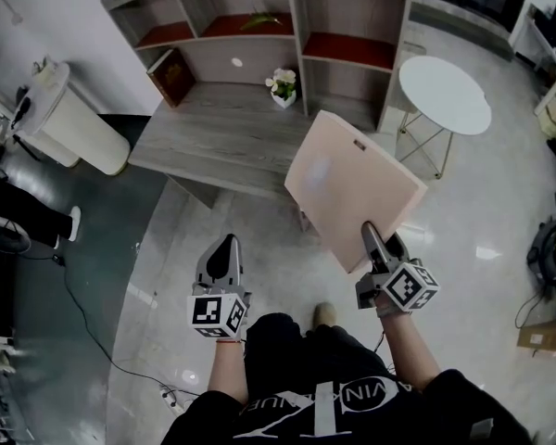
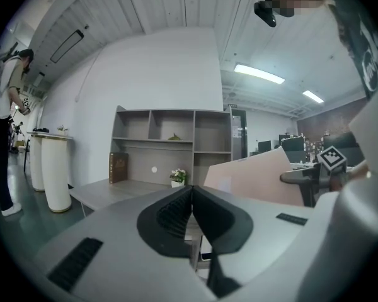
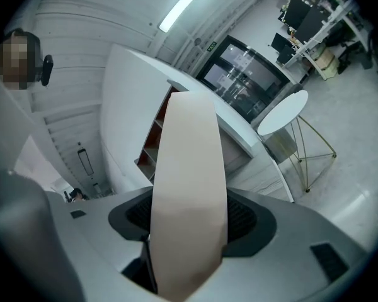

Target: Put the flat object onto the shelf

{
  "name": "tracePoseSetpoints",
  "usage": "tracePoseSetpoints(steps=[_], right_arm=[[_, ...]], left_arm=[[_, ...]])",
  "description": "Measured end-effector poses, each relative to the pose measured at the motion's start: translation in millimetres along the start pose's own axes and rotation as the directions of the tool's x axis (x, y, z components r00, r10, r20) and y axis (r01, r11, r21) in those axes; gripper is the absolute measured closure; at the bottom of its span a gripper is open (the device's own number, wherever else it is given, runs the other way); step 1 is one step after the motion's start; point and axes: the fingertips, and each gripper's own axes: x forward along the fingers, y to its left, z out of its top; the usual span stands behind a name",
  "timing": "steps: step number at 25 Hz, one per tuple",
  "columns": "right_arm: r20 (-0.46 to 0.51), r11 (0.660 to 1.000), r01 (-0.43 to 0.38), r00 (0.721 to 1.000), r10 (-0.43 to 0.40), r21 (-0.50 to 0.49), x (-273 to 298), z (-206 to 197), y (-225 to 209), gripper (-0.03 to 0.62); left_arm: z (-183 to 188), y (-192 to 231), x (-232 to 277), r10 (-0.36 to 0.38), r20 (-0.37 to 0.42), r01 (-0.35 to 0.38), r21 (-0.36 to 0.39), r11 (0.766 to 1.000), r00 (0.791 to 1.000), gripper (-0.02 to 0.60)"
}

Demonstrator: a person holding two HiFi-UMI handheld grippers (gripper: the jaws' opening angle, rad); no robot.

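Observation:
A flat pale-pink board (image 1: pixel 350 187) hangs in the air in front of the grey shelf unit (image 1: pixel 301 26), tilted, its near corner clamped in my right gripper (image 1: pixel 375 239). In the right gripper view the board (image 3: pixel 189 187) runs up between the two jaws, which press on both its faces. My left gripper (image 1: pixel 224 253) is shut with nothing in it, held low to the left of the board; its jaws meet in the left gripper view (image 2: pixel 191 197), where the board (image 2: pixel 258 178) shows at the right.
A grey desk top (image 1: pixel 222 128) fronts the shelf, with a white flower pot (image 1: pixel 282 85) and a brown book (image 1: pixel 171 75) on it. A round white table (image 1: pixel 443 93) stands to the right, a white cylinder counter (image 1: pixel 69 119) to the left. A person (image 2: pixel 3 118) stands far left.

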Motion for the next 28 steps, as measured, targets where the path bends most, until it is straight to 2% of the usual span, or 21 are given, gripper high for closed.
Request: tracePoseSetpoints(steps=[6,12,22,28], right_arm=[[0.056,0.992,0.059,0.996,-0.065,0.115,24.4,1.9,-5.2,0.303],[0.122,0.964,0.14,0.978,-0.17,0.227,52.3,-4.9,-7.0,0.303],[0.23,0.891,0.198,0.922,-0.311,0.409,99.3,-32.9,-2.7,0.301],[0.277,0.82,0.2,0.876,-0.394,0.536,110.5,-56.4,-0.4,0.299]], left_arm=[[-9.0,15.4,27.2,-0.052,-0.024,0.051,-0.02,0.998,0.998,0.575],[2.9,46.2,64.2,-0.128,-0.011,0.128,-0.019,0.992,0.992,0.575],[19.1,108.7,116.1,-0.227,0.018,0.228,-0.009,0.974,0.974,0.575],[22.9,132.2,136.7,-0.296,0.021,0.296,-0.01,0.955,0.955,0.576]])
